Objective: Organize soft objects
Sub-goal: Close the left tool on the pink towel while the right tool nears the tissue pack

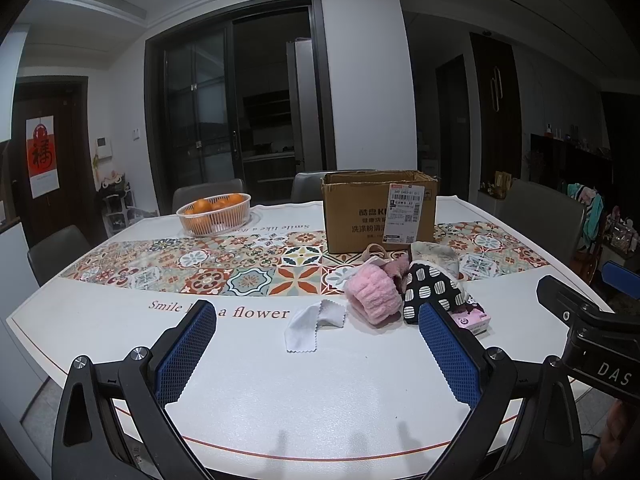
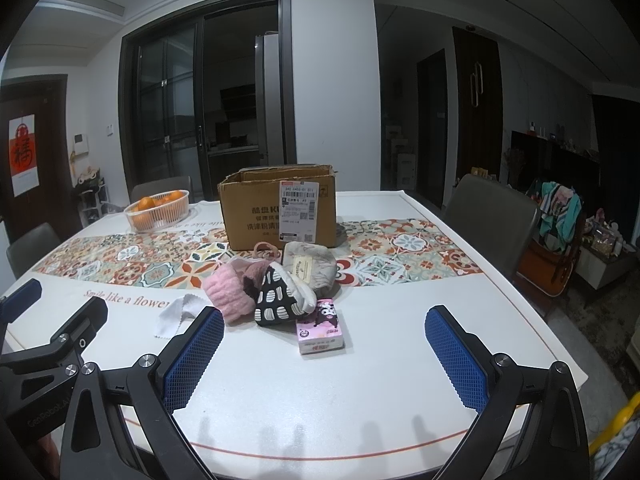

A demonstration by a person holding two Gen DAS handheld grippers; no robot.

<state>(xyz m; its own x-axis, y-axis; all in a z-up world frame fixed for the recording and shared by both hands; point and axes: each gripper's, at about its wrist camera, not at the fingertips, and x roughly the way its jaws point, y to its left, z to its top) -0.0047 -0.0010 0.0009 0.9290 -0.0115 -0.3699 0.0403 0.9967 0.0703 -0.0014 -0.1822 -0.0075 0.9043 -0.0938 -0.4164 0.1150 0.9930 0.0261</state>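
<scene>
Meanwhile, both the left hand-held gripper (image 1: 316,328) and the right hand-held gripper (image 2: 324,332) are held wide open and empty above the counter (image 2: 360,392), where the soft pile (image 2: 280,288) before the cardboard box (image 2: 280,212) is best taken piece by piece, perhaps the white cloth (image 1: 314,326) first.

We are seeing a white table (image 1: 120,332) wearing a patterned tile runner (image 1: 224,268) across its middle. A plastic basket (image 1: 214,216) of oranges (image 1: 206,206) is sitting at 10 o'clock on the table, touching the runner's far edge. Grey chairs (image 2: 492,216) are standing around the table, one at 2 o'clock. A red calligraphy poster (image 1: 42,156) is hanging on the door at 9 o'clock. Dark glass sliding doors (image 2: 200,108) are filling 12 o'clock.
</scene>
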